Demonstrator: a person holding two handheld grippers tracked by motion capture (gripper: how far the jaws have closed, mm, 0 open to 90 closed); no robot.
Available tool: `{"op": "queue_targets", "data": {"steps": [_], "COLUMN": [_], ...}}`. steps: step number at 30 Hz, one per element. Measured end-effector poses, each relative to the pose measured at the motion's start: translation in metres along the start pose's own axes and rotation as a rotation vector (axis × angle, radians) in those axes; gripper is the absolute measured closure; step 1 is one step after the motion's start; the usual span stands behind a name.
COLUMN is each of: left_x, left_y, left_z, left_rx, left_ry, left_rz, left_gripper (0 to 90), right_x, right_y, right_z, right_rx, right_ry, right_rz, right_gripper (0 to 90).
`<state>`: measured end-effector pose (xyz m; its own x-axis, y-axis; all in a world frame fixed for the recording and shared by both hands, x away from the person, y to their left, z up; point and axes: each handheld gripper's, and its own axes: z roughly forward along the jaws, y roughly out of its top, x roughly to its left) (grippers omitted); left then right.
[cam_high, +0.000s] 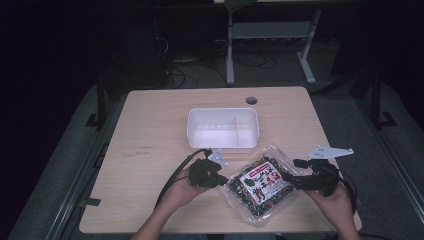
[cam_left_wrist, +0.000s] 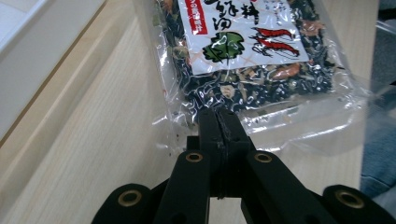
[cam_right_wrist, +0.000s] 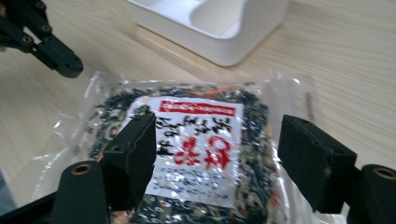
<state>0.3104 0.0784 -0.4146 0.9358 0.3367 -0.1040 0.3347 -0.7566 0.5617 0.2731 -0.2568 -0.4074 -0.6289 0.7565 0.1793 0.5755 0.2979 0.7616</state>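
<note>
A clear bag of dark seaweed snack with a red-and-white label (cam_high: 260, 187) lies on the wooden table in front of a white bin (cam_high: 198, 131). My left gripper (cam_high: 222, 179) is at the bag's left corner. In the left gripper view its jaws (cam_left_wrist: 219, 116) are pressed together on the bag's (cam_left_wrist: 243, 42) clear edge film. My right gripper (cam_high: 292, 171) reaches in from the right. In the right gripper view it (cam_right_wrist: 217, 158) stands open, with its two pads spread over the bag's label (cam_right_wrist: 196, 140). The left gripper (cam_right_wrist: 65, 63) also appears there, by the bag's far corner.
The white bin (cam_right_wrist: 224, 46) has a divider inside and stands just behind the bag; its wall (cam_left_wrist: 28, 60) runs along the left of the left gripper view. A round cable hole (cam_high: 251, 100) sits near the table's far edge. Bare tabletop stretches to the left.
</note>
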Motion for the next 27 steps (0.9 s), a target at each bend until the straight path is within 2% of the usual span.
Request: {"op": "queue_targets", "data": {"steps": [1,9,16,20,27], "left_x": [0.000,0.000,-0.001,-0.002,-0.003], "left_y": [0.002,0.007,0.008,0.007,0.006], "left_z": [0.003,0.017,0.021,0.024,0.029], "left_rx": [0.008,0.058,0.057,0.075,0.085], "left_ry": [-0.002,0.005,0.003,0.012,0.014], "left_rz": [-0.001,0.004,-0.002,-0.001,-0.004], "left_gripper": [89.6,89.6,89.6,89.6,89.4], "right_x": [-0.007,-0.023,-0.039,-0.045,-0.051], "right_y": [-0.002,-0.009,-0.019,-0.023,-0.028], "right_z": [-0.001,-0.005,-0.006,-0.005,-0.006], "right_rx": [0.007,0.040,0.082,0.105,0.129], "right_ry": [-0.012,-0.065,-0.105,-0.119,-0.139], "right_rz": [0.027,0.081,0.149,0.183,0.196], "right_gripper": [28.4,30.6,31.9,32.5,32.5]}}
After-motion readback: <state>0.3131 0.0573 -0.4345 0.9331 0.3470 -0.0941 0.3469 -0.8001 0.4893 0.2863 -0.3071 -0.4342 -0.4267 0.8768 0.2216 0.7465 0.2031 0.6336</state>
